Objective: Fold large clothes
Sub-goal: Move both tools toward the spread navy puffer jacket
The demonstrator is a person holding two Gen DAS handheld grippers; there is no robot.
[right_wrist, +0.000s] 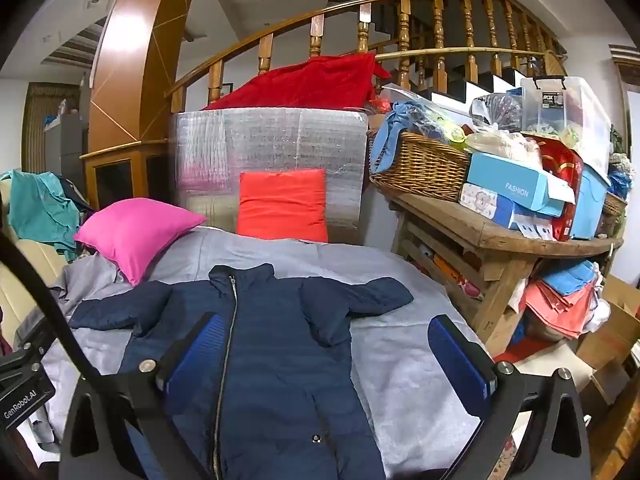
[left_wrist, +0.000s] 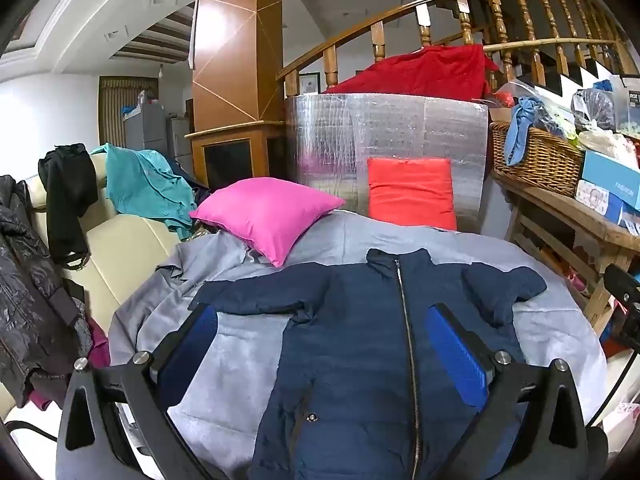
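Observation:
A navy quilted jacket (left_wrist: 360, 340) (right_wrist: 264, 352) lies face up and zipped on a grey sheet (left_wrist: 240, 344) (right_wrist: 400, 344), collar at the far end, both sleeves spread sideways. My left gripper (left_wrist: 320, 320) hovers above the jacket's left half, open wide, blue pads (left_wrist: 456, 356) apart with nothing between them. My right gripper (right_wrist: 324, 326) hovers above the jacket's right side, also open and empty, its left pad (right_wrist: 192, 356) over the chest and its right pad (right_wrist: 460, 360) over bare sheet.
A pink cushion (left_wrist: 264, 220) (right_wrist: 136, 232) and an orange cushion (left_wrist: 412, 192) (right_wrist: 282, 204) lie beyond the collar, before a silver foil panel (left_wrist: 384, 136). Clothes drape a cream sofa (left_wrist: 120, 248) on the left. A cluttered wooden table (right_wrist: 500, 236) with a wicker basket (right_wrist: 420, 168) stands right.

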